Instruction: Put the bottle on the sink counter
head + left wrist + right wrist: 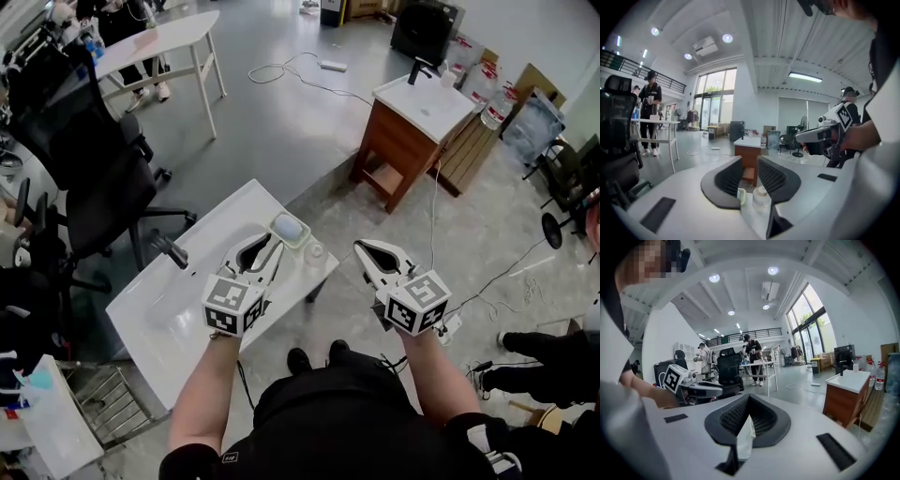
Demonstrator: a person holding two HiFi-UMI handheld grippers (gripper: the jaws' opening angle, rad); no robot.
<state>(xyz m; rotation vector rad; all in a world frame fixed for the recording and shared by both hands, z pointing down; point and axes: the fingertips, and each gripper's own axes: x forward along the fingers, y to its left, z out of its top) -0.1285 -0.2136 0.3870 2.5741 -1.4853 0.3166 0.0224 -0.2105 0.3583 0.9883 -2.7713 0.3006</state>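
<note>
sink counter [150, 319]: white | faucet [170, 250]: black | bottle [314, 251]: clear, pale cap | left gripper [266, 245], right gripper [360, 246]: white bodies, black jaws, black-and-white square markers | cabinet [394, 150], upper right: brown, white top

Right gripper [748, 398]: jaws closed, tips touching, nothing between. Left gripper [717, 390] at left, hand [644, 392] behind it. Black office chair [729, 371] beyond. Two people [752, 355] stand at white table [761, 364]. Wooden cabinet [841, 404], white top, at right.

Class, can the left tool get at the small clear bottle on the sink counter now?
Probably yes: the bottle stands just ahead of the left tool, nothing between, though its narrow jaws may need widening.
</note>
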